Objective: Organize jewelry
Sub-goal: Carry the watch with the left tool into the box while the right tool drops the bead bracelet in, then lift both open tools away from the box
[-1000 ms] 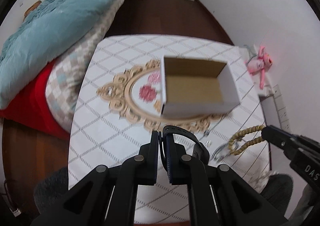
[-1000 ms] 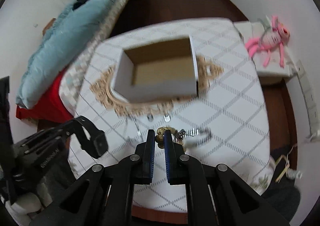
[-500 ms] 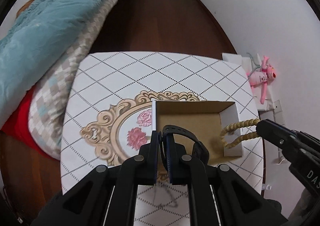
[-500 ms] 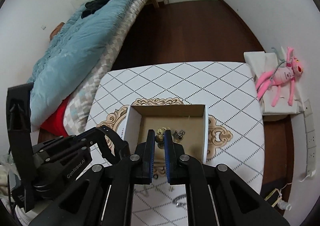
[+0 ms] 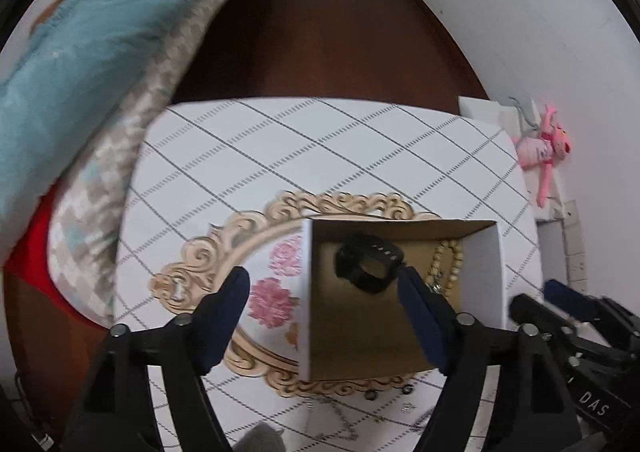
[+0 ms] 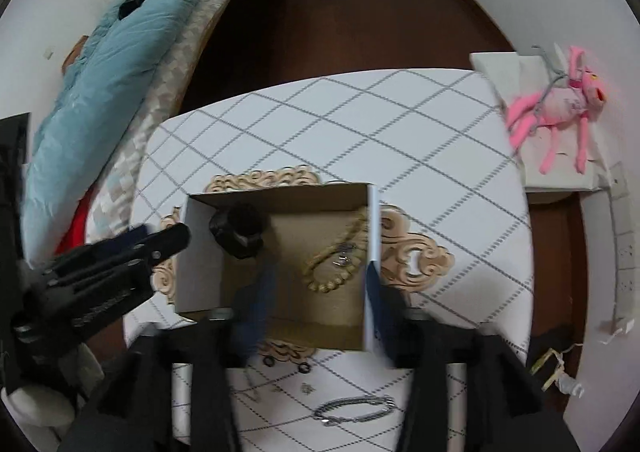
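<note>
Nearest the right wrist camera, a silver chain bracelet (image 6: pixel 355 410) and a few small rings (image 6: pixel 286 365) lay loose on the diamond-patterned desk (image 6: pixel 420 140). Just beyond them, the right gripper (image 6: pixel 316 292) hung over the open cardboard box (image 6: pixel 200 252), its fingers (image 6: pixel 376 292) opening with nothing pressed between them; the near finger was blurred. Below it, the beaded bracelet (image 6: pixel 332 260) lay on the box floor at the right, seemingly with a small metal charm on it. The left gripper (image 5: pixel 320 296) stood over the same box, its fingers (image 5: pixel 224 308) spreading wide and gripping nothing, and the black watch (image 5: pixel 368 264) lay inside the box at the left. Farther off were a pink plush toy (image 6: pixel 560 100) and a bed with a blue quilt (image 6: pixel 120 52).
</note>
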Demonstrator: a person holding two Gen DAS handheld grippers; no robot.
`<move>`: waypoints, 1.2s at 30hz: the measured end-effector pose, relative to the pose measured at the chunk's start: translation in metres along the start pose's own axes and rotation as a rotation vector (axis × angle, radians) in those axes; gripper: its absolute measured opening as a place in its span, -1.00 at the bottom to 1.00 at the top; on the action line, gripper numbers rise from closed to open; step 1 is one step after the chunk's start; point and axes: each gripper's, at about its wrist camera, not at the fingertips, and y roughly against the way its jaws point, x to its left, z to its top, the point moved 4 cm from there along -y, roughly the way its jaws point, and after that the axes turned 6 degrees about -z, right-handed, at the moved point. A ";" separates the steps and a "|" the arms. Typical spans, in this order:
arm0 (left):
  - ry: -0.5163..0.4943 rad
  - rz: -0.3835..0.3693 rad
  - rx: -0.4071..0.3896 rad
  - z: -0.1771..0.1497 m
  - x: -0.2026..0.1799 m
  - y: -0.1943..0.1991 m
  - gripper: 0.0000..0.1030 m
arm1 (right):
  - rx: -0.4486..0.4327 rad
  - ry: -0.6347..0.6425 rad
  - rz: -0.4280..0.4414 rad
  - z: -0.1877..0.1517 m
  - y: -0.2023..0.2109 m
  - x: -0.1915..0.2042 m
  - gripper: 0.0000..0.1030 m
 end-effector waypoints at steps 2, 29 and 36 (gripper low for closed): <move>-0.006 0.038 -0.018 -0.005 0.005 0.002 0.71 | -0.024 0.013 -0.057 -0.006 0.004 -0.005 0.26; -0.045 0.098 -0.200 -0.067 -0.005 0.060 1.00 | -0.211 0.031 -0.267 -0.058 0.041 -0.007 1.00; -0.050 0.066 -0.267 -0.079 -0.011 0.100 1.00 | -0.310 0.017 -0.265 -0.077 0.094 -0.002 1.00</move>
